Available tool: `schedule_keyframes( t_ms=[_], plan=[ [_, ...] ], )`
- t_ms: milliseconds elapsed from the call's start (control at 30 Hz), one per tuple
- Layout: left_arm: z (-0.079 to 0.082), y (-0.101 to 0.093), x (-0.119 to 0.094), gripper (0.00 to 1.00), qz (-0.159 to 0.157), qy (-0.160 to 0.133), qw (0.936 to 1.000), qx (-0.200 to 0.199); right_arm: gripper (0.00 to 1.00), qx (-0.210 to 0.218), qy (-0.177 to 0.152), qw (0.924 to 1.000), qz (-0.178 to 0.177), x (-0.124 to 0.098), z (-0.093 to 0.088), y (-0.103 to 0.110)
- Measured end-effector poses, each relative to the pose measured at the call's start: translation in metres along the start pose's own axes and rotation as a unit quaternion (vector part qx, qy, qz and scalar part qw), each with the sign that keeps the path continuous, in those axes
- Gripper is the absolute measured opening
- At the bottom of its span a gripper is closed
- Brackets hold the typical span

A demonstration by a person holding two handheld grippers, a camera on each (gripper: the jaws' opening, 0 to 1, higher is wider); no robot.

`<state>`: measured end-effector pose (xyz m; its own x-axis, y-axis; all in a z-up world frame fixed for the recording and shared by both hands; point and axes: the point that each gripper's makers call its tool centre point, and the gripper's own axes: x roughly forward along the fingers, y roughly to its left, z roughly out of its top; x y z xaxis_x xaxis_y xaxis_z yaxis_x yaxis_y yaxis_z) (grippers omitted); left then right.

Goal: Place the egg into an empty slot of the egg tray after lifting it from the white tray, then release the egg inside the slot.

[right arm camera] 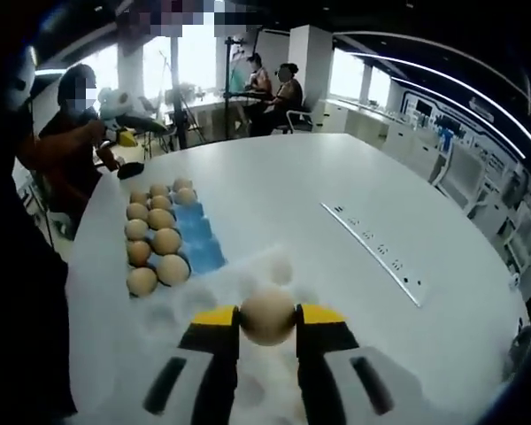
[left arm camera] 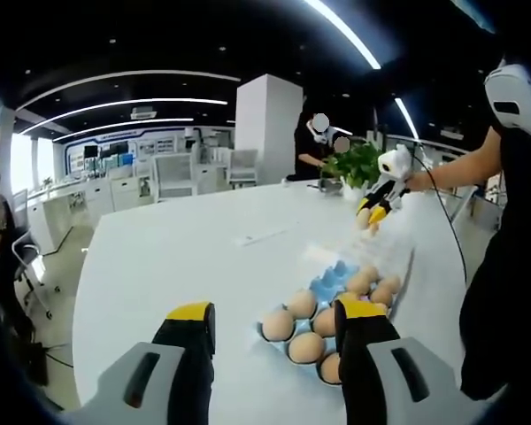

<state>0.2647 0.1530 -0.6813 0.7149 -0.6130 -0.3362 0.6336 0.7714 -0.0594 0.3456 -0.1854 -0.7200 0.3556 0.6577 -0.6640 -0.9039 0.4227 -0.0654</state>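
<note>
One egg (right arm camera: 267,317) sits clamped between the yellow-tipped jaws of the right tool (right arm camera: 267,320), held just above the white tray (right arm camera: 274,266), whose moulded hollows show beneath and around it. Beyond and to the left in the right gripper view lies the blue egg tray (right arm camera: 199,239), touching or nearly touching the white tray's far-left edge; its left columns are filled with eggs, while the right column of blue slots looks empty. So the carry, as I judge it, runs forward and leftward, toward the nearest bare blue cell. The left tool (left arm camera: 274,323) hovers with jaws apart and holding nothing over the bench (left arm camera: 177,257), near the egg tray's other end, and plays no part in the grasp.
</note>
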Motion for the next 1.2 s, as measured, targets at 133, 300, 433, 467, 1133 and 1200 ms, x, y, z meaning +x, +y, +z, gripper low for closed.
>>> schedule_keyframes(
  t_ms=[133, 300, 433, 467, 1133, 1200],
  plan=[
    [0.001, -0.001, 0.0, 0.55, -0.001, -0.001, 1.0, 0.0, 0.24, -0.008, 0.0, 0.9999, 0.008, 0.003, 0.004, 0.004],
    [0.002, -0.002, 0.0, 0.55, 0.0, -0.002, 1.0, 0.002, 0.24, -0.008, -0.002, 0.9999, 0.012, 0.006, 0.006, 0.006],
    [0.002, -0.002, 0.0, 0.55, 0.0, -0.001, 1.0, 0.001, 0.24, -0.01, -0.003, 0.9998, 0.017, 0.009, 0.008, 0.009],
    [0.002, -0.002, 0.001, 0.55, 0.0, -0.001, 1.0, 0.002, 0.24, -0.01, -0.003, 0.9998, 0.02, 0.01, 0.009, 0.01],
    [0.002, -0.001, 0.001, 0.55, 0.0, -0.001, 1.0, 0.003, 0.25, -0.036, -0.011, 0.9962, 0.079, 0.05, 0.034, 0.041],
    [0.001, -0.001, 0.001, 0.55, -0.001, 0.0, 1.0, 0.003, 0.25, -0.04, -0.015, 0.9955, 0.085, 0.055, 0.039, 0.044]
  ],
)
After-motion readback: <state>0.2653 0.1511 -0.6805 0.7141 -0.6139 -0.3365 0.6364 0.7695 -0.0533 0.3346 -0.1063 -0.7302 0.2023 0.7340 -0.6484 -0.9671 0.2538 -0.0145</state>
